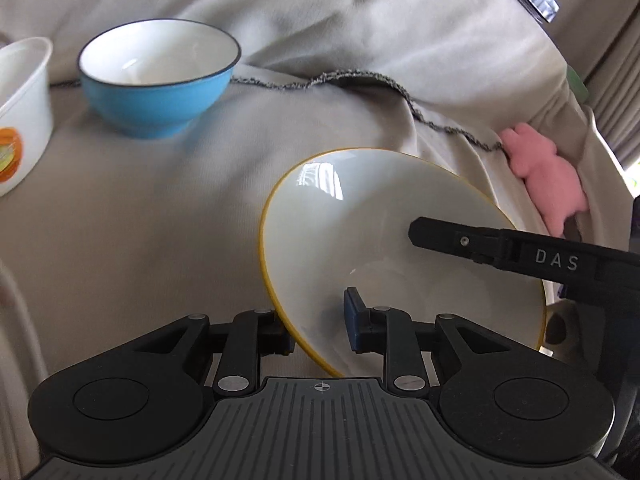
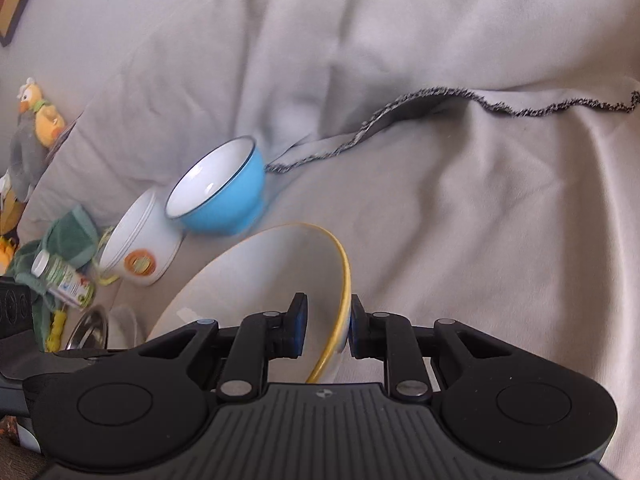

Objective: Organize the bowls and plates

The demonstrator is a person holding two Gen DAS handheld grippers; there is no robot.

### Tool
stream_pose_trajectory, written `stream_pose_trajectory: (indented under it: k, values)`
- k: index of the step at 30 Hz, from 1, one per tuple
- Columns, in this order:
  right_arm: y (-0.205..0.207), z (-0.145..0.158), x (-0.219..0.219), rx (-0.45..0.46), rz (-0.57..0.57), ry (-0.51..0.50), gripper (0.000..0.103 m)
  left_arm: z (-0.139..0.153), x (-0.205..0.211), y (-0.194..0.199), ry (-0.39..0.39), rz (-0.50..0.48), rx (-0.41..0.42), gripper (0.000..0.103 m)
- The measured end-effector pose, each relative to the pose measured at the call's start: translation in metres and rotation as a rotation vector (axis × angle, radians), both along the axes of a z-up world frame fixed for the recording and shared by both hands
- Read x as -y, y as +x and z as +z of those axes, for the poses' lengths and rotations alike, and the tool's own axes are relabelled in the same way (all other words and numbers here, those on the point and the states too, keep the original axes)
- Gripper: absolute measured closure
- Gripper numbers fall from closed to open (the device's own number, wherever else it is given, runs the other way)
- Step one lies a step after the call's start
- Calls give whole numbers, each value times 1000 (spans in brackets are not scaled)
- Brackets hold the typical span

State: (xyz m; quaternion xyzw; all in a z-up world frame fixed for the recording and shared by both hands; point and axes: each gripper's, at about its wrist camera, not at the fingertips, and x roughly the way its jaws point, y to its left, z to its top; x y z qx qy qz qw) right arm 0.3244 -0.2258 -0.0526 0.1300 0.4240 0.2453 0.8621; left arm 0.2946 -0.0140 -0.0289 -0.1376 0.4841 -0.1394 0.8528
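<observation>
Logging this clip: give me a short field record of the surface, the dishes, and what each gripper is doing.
surface: beige blanket with a grey stitched edge
held dish: yellow-rimmed bowl, tilted
left gripper: jaws astride the bowl's near rim
right gripper: shut on the bowl's rim, opposite side
other dishes: blue bowl upright; white cup with orange print beside it
stacked yet: no
clutter: pink soft toy

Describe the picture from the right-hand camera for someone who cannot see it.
A pair of black tongs is shut on the yellow rim of a white bowl, one finger inside it and one outside. Beyond it, on a rumpled beige blanket, sit a blue bowl and a white cup with an orange label.
</observation>
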Motion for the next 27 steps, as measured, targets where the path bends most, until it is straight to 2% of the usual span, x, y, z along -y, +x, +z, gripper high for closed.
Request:
stream_pose_trajectory:
  k: [4, 8, 10, 12, 18, 23, 27]
  values:
    - [-28, -16, -15, -50, 64, 34, 83, 2, -20, -46, 33, 25, -14, 77]
    - [-36, -32, -31, -78, 46, -22, 83, -8, -36, -61, 55, 66, -29, 77]
    - [-42, -32, -34, -57, 42, -33, 83, -18, -39, -63, 75, 84, -47, 77]
    - [-50, -27, -35, -21, 21, -69, 83, -24, -42, -66, 66, 84, -28, 77]
    - [-63, -13, -32, 56, -22, -126, 81, -19, -47, -75, 36, 66, -1, 77]
    - [-85, 8, -33, 175, -106, -200, 79, 1, -51, -96, 61, -4, 30, 77]
    - [-89, 32, -44, 228, -99, -241, 76, 30, -72, -112, 41, -17, 93, 77]
